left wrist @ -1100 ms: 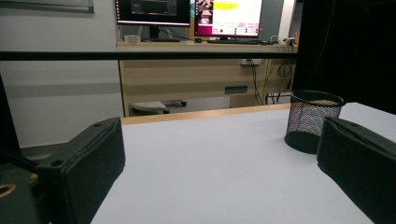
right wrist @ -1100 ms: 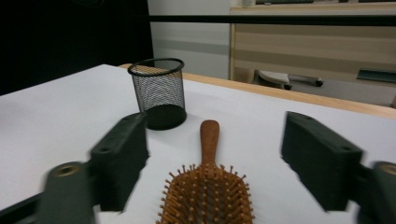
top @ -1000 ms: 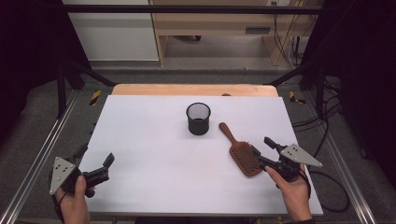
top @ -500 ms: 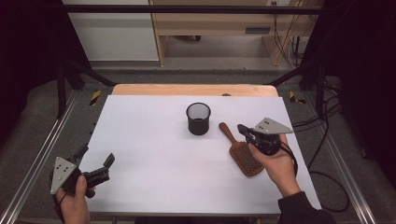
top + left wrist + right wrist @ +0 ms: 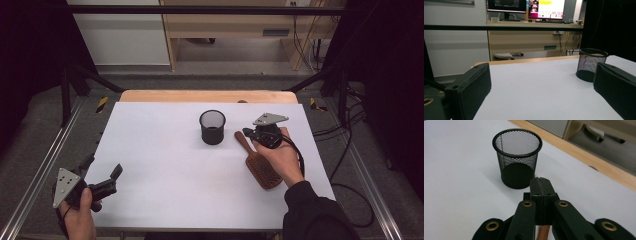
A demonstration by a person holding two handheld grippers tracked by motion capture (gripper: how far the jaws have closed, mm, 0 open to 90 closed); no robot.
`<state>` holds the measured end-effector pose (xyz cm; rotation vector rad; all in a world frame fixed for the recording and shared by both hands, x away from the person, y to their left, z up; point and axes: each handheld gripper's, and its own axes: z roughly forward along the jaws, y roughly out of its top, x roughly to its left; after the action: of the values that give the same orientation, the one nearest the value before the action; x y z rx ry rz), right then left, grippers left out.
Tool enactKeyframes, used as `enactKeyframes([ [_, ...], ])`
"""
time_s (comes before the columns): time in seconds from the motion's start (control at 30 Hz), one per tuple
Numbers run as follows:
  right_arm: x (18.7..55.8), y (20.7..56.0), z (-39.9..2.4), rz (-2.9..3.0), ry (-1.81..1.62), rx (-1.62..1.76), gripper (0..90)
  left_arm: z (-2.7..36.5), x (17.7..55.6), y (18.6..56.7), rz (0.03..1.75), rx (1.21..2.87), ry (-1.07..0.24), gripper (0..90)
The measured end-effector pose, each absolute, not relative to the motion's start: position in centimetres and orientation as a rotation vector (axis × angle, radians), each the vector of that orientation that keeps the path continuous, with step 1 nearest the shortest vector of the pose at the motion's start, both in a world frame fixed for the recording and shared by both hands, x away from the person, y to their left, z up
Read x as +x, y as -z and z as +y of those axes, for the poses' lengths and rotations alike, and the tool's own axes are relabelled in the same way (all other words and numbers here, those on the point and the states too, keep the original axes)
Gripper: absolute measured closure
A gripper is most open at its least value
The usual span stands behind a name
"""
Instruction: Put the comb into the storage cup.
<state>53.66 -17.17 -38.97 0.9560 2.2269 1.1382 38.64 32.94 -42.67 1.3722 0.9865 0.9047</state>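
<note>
The right gripper (image 5: 246,133) is moved from the 4 o'clock edge of the table (image 5: 165,200) up to the thin end of the brush (image 5: 262,170). Its jaws, which were apart then, are now pressed together. In the right gripper view the pads are seen flat against each other, with nothing between them. The brown handle is seen just under them, not held.

The brush is laid flat on the table at about 3 o'clock, with its handle pointed toward 11 o'clock. The cup (image 5: 212,127) is stood upright just past the middle, at 12 o'clock, just beside the handle's tip.

The left gripper (image 5: 104,167) is held at the 8 o'clock corner. Its jaws are wide apart and nothing is between them.

Some things could go wrong from here. With the jaws closed, the brush can only be pushed, not picked up. If the handle is shoved toward 11 o'clock, the cup could be bumped and knocked over, because it looks light. The brush could also be slid out of reach. The jaws probably need to be opened first and set around the handle.
</note>
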Motion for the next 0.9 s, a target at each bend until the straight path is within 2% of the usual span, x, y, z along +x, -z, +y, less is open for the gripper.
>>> enactKeyframes([
  [0.9, 56.3, 42.9, -16.8, 2.402, -1.018, 1.191, 90.0, 33.0, 38.8, 42.7, 0.991, 1.373, -0.898, 1.6],
])
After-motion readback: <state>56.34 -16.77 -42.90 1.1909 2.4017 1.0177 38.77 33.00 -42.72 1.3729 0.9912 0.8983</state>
